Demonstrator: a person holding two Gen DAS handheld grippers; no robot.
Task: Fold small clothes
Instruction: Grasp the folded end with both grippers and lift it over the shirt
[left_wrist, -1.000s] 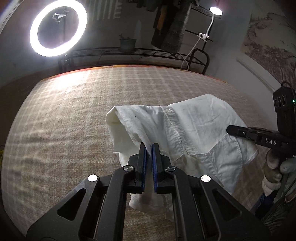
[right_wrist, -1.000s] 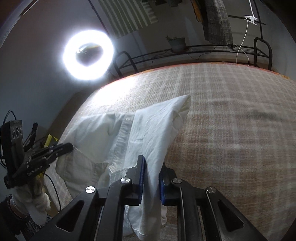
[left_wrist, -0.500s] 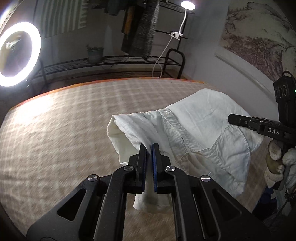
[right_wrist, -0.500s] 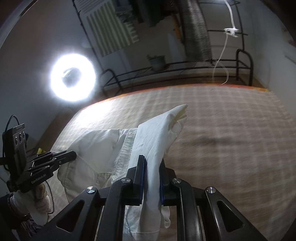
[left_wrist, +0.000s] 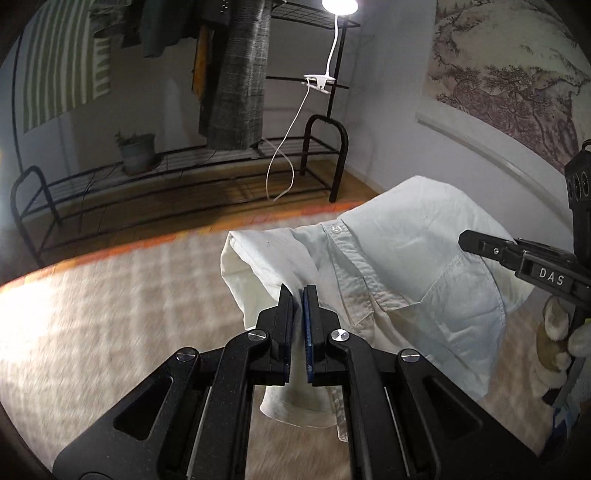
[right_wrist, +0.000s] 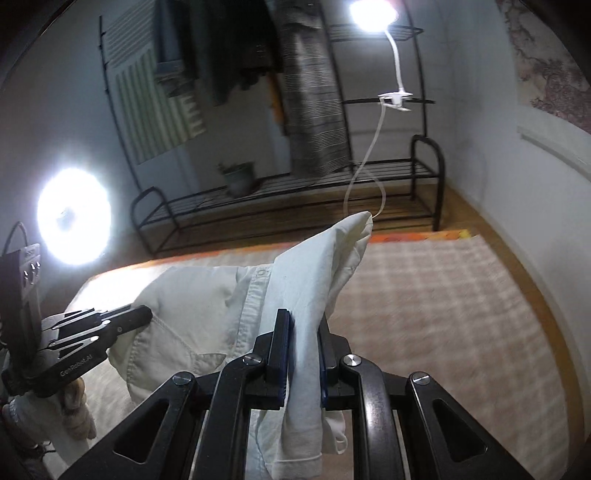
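Left wrist view, from its left edge across: the checked beige woven bedcover (left_wrist: 110, 314) spreads below, blurred, with an orange border at its far edge. Beyond that border stands the black metal clothes rack (left_wrist: 184, 177), a small potted plant (left_wrist: 136, 153) on its low shelf and a grey checked garment (left_wrist: 240, 74) hanging above. A white clip-on lamp (left_wrist: 338, 7) is clamped to the rack's right post. Nearer me than the rack, my left gripper (left_wrist: 298, 291) has its blue-padded jaws pinched nearly together on a fold of the small white cotton button-up shirt (left_wrist: 406, 266), which hangs lifted above the bedcover. To the right of the shirt, my right gripper (left_wrist: 517, 254) comes in from the edge, its black fingers against the shirt's far side, my gloved right hand (left_wrist: 557, 332) beneath it.

Right wrist view, again from the left: a bright ring light (right_wrist: 74, 218) glares left of the rack (right_wrist: 288, 199). Below it, my left gripper (right_wrist: 122, 321) points at the shirt (right_wrist: 207, 306), touching its chest pocket side; from here I cannot tell how far its fingers are parted. Right of that, my right gripper (right_wrist: 301, 332) is clamped on a thick bunch of the shirt, cloth filling the gap between the pads and draping down past them. The shirt's peak rises towards the rack. Right of the shirt lies the bedcover (right_wrist: 443, 314).
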